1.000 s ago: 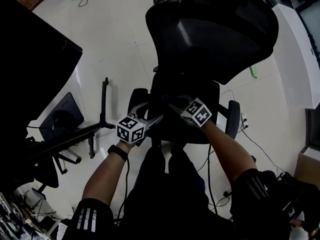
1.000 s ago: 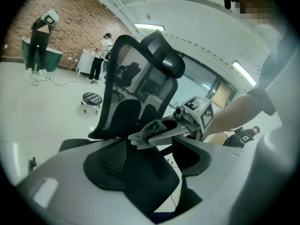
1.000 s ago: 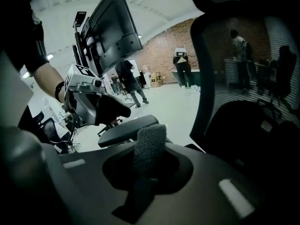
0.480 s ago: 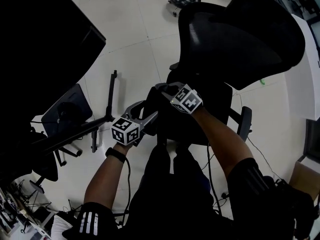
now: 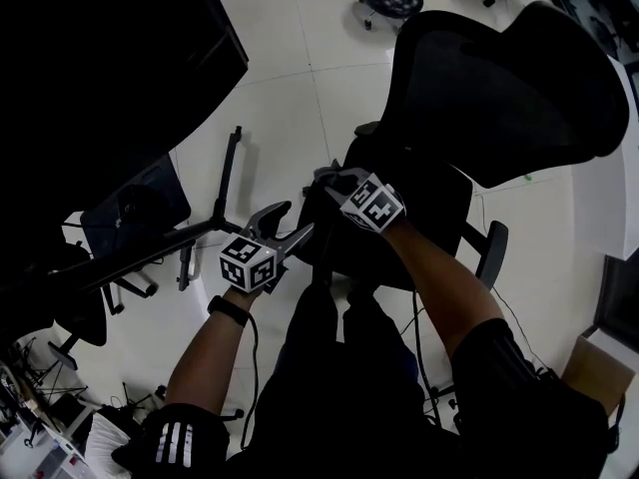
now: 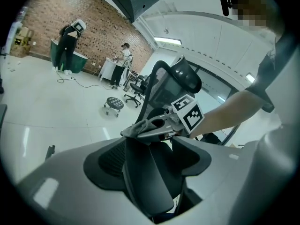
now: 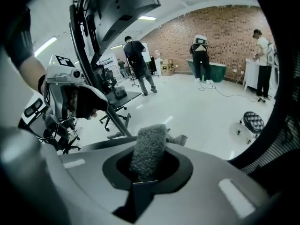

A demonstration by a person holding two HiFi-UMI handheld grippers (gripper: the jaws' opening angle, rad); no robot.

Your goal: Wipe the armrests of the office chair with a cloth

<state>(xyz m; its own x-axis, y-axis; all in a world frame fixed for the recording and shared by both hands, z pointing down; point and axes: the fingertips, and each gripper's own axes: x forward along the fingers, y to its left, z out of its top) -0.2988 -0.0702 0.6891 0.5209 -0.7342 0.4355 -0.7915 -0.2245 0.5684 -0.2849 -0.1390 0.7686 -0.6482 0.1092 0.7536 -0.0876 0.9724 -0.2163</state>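
Since the head view only shows the two tools bunched over the near side of the office chair point(image 5: 499, 88), read the gripper views. Left gripper point(image 5: 290, 226): jaws closed part-way onto the dark armrest point(image 6: 147, 177), one jaw each side of the pad, which runs straight out ahead of it. Right gripper point(image 5: 327, 178): jaws clamped on a grey fuzzy cloth point(image 7: 149, 149), which sticks up ahead of its tips. Only the left gripper view shows the contact: the cloth sits on the armrest's far end, just beyond the left jaws. Only the head view shows the second armrest point(image 5: 491, 250), well off to the right gripper's right, nothing on it.
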